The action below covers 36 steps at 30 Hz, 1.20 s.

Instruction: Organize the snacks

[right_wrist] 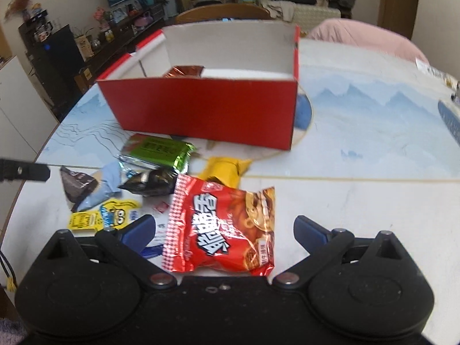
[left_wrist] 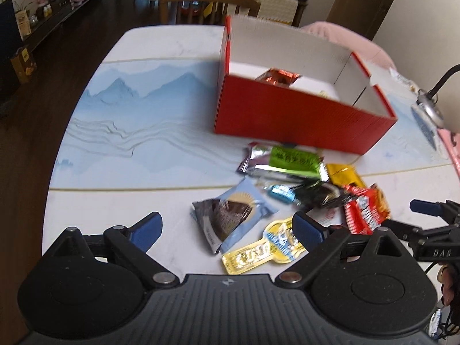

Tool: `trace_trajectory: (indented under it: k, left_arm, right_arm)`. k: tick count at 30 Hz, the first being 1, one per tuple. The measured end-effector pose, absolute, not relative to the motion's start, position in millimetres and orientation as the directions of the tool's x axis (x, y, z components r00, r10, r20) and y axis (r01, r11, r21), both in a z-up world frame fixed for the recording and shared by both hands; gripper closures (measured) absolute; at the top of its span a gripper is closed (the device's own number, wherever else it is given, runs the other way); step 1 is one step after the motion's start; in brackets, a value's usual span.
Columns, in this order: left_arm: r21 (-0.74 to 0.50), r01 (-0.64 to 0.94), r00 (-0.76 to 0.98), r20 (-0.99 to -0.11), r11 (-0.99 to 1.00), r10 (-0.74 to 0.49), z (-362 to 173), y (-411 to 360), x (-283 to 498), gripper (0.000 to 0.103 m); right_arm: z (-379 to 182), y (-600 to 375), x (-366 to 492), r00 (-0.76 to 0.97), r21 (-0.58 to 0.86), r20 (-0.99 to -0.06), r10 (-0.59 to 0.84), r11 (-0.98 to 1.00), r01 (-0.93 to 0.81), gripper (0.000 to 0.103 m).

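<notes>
A red cardboard box (left_wrist: 299,115) (right_wrist: 201,109) stands open on the table, with a shiny orange-red packet (left_wrist: 277,77) (right_wrist: 184,71) inside. Loose snacks lie in front of it: a green packet (left_wrist: 293,159) (right_wrist: 158,151), a light blue packet with a dark triangle (left_wrist: 230,215), a yellow packet (left_wrist: 264,247) (right_wrist: 100,215), a gold packet (right_wrist: 224,169) and a red bag (left_wrist: 362,210) (right_wrist: 221,227). My left gripper (left_wrist: 227,230) is open above the blue and yellow packets. My right gripper (right_wrist: 224,230) is open with the red bag between its fingers, untouched.
The white table carries a blue mountain-print mat (left_wrist: 149,120) (right_wrist: 373,132). A wooden chair (left_wrist: 207,3) stands beyond the far edge. A pink cushion (right_wrist: 365,37) lies at the far right. A black lamp arm with a metal base (left_wrist: 431,106) is at the right edge.
</notes>
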<state>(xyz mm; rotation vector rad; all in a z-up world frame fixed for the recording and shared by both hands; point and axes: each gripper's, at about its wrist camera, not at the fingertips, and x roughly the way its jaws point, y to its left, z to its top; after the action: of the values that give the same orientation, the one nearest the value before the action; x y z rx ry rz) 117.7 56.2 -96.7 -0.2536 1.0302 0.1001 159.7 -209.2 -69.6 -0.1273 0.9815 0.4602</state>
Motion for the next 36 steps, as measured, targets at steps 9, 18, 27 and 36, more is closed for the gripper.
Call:
trace_trajectory:
  k: [9, 18, 27, 36]
  left_arm:
    - [-0.154, -0.263, 0.455, -0.890, 0.953, -0.019, -120, 61, 129, 0.006]
    - [-0.163, -0.287, 0.413, -0.910, 0.944, -0.031, -137, 62, 146, 0.009]
    - [-0.197, -0.298, 0.375, -0.924, 0.934, -0.075, -150, 63, 156, 0.039]
    - [-0.206, -0.301, 0.381, -0.921, 0.931, -0.081, -148, 62, 153, 0.065]
  right_arm:
    - [-99, -197, 173, 0.404, 0.107, -0.859, 0.314, 0.883, -0.458, 0.000]
    - [-109, -196, 189, 0.345, 0.151, -0.881, 0.324, 0.883, -0.444, 0.000]
    - [-113, -192, 193, 0.339, 0.145, -0.882, 0.326, 0.874, -0.463, 0.001]
    - [-106, -206, 194, 0.359, 0.180, -0.865, 0.350, 0.885, -0.430, 0.023]
